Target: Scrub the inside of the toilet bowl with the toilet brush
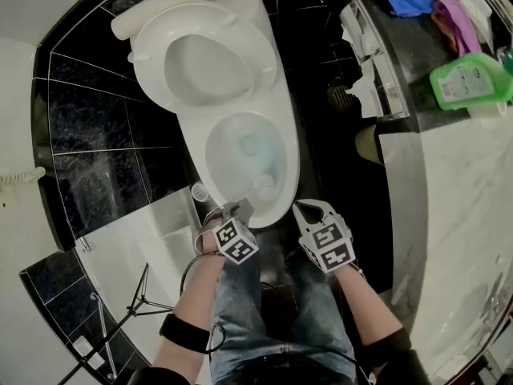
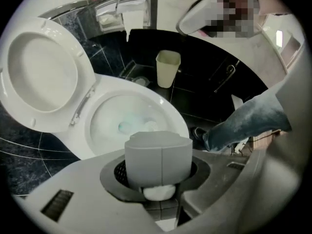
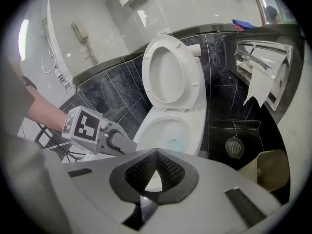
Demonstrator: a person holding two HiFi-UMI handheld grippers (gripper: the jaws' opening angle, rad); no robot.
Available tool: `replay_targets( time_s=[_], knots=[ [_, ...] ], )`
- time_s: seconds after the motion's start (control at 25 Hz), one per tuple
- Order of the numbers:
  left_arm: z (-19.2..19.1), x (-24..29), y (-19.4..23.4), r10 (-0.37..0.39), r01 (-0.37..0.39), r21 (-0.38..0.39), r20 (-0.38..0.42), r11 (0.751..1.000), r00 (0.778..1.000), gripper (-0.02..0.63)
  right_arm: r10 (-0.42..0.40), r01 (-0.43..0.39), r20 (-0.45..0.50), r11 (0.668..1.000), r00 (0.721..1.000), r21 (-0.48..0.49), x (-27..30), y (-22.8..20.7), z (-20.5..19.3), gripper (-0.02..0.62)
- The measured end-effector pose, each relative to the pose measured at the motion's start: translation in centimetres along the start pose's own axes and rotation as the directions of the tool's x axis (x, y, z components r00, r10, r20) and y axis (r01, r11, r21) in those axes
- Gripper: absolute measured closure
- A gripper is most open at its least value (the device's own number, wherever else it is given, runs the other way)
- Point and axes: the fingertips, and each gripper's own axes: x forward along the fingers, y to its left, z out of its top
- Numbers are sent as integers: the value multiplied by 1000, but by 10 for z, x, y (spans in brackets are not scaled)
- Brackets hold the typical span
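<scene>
Where the head view begins at the L, glossy black tiles (image 1: 88, 119) w/ thin pale grout lines give way to the toilet, all smooth white ceramic. Its oval lid (image 1: 210, 70) is tipped upright. Below it the toilet bowl (image 1: 293, 163) is egg-shaped, w/ pale blue water inside. The toilet brush (image 1: 263, 185) shows as a rounded white head low in the bowl's near end, at the water's edge. Further R is a metal paper holder (image 1: 365, 54) w/ torn white tissue hanging, then a translucent green bottle (image 1: 469, 79) at far R.

The L gripper (image 1: 231, 211), matte grey plastic, hangs at the bowl's near rim. Its jaws are clamped on the brush's grey handle (image 2: 158, 155), a rounded block w/ a vertical seam. Dark mesh pad shows at the handle's L side and a white rounded bit under it. The R gripper (image 1: 313, 208) is just beside it, also near the rim. Its jaws are drawn together, w/ only a thin triangular slit btwn the mesh pads and nothing in it.
</scene>
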Motion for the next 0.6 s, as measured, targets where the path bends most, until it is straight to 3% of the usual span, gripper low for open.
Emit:
replay_targets(
  time_s=[0.12,0.28,0.6],
  knots=[
    [24,-2,-1,7,-1,-128,51,992,999,453,9,-9,21,1000,1000,3,-7,2,8,591],
    [49,-29,10,34,10,-317,131,948,991,453,17,-16,43,1000,999,-3,-19,4,15,591],
    [50,-107,27,126,-47,-449,148,892,981,453,40,-36,83,998,996,-41,-52,25,36,591]
  ],
)
